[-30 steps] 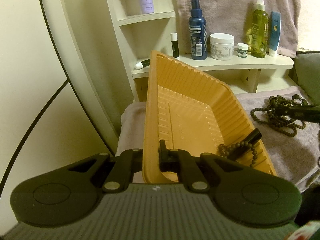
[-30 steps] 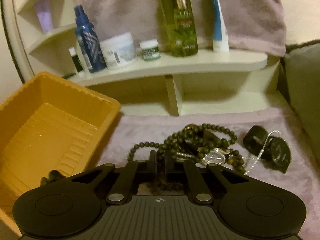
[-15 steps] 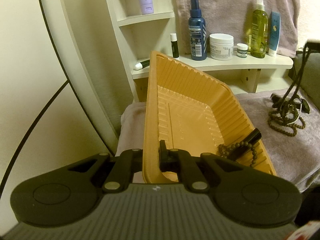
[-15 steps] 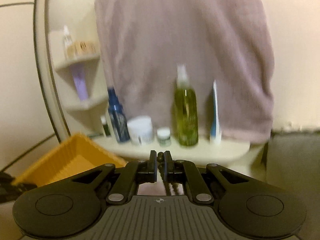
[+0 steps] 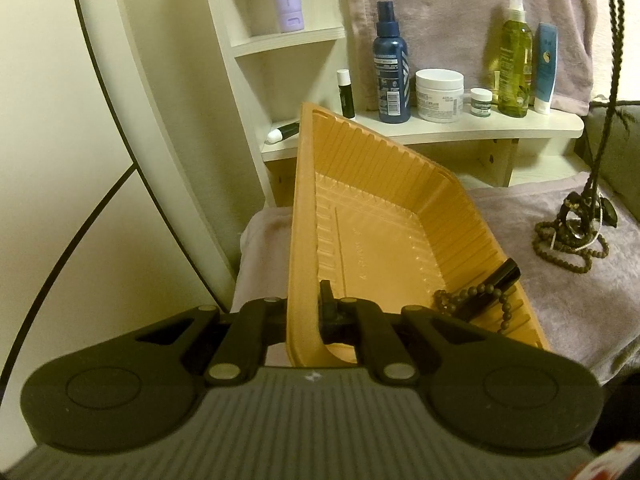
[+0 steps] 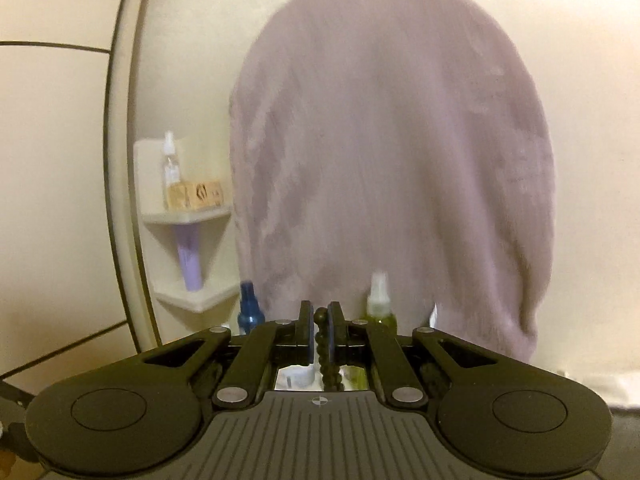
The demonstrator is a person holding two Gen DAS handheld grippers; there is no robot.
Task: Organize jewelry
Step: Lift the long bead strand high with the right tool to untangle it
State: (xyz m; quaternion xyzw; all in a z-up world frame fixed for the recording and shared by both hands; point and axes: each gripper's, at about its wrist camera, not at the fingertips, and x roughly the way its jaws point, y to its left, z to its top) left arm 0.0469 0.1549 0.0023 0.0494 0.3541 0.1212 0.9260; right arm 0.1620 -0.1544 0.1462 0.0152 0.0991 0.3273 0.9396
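Overhead, the limp, tangle-prone bead necklace (image 6: 321, 322) is pinched by the closed right tongs (image 6: 320, 328); the tray (image 5: 372, 216) rim is clamped by the left tongs (image 5: 306, 312).

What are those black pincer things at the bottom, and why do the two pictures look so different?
Each is a grabbing tool that a person holds, one per hand, with a camera looking along its fingers. That makes two pictures.

The left tool pinches the rim of an orange tray and holds it tilted. A short bead string and a small black tube lie inside.

The right tool grips a long string of dark beads, lifted high, so its camera mostly sees a towel. The left picture shows that string hanging down to a beaded heap on the cloth.
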